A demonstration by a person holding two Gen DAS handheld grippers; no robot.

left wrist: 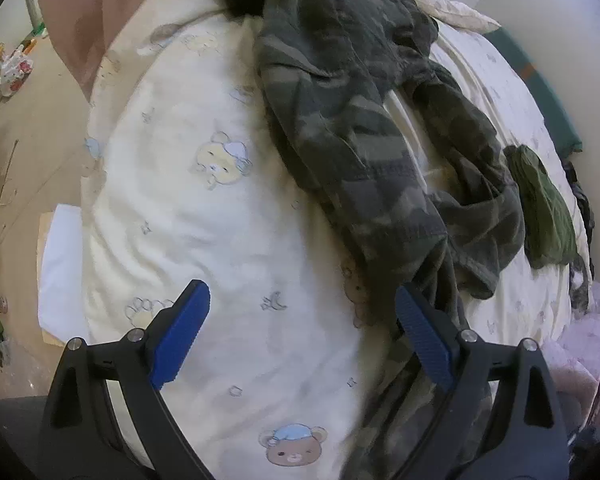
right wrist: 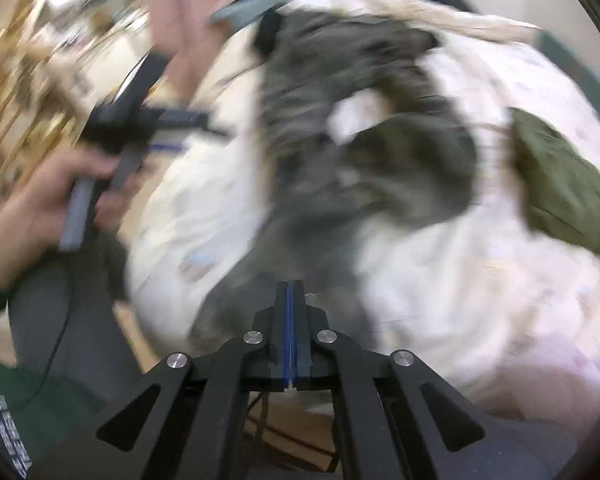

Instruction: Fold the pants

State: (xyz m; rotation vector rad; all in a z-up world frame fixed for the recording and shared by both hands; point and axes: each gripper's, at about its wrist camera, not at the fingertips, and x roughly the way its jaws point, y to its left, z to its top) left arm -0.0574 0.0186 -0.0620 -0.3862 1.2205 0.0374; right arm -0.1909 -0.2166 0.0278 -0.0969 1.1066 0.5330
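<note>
Camouflage pants (left wrist: 340, 120) lie crumpled on a cream quilt with bear prints (left wrist: 200, 220), one leg trailing toward the near edge. My left gripper (left wrist: 300, 286) is open over the quilt with only bedding between its blue pads; its right finger (left wrist: 420, 336) is at the edge of the trailing leg. In the blurred right wrist view my right gripper (right wrist: 290, 282) is shut, pads pressed together. The pants (right wrist: 340, 160) smear down to its tip, and no cloth shows between the pads. A hand (right wrist: 60, 192) holds the left gripper (right wrist: 140, 128) at the left.
An olive green garment (left wrist: 548, 208) (right wrist: 560, 184) lies on the quilt right of the pants. A pale crumpled cloth (left wrist: 452, 8) and a dark item sit at the far end. Pink fabric (left wrist: 84, 12) hangs at the left. The floor (left wrist: 20, 140) left of the bed holds clutter.
</note>
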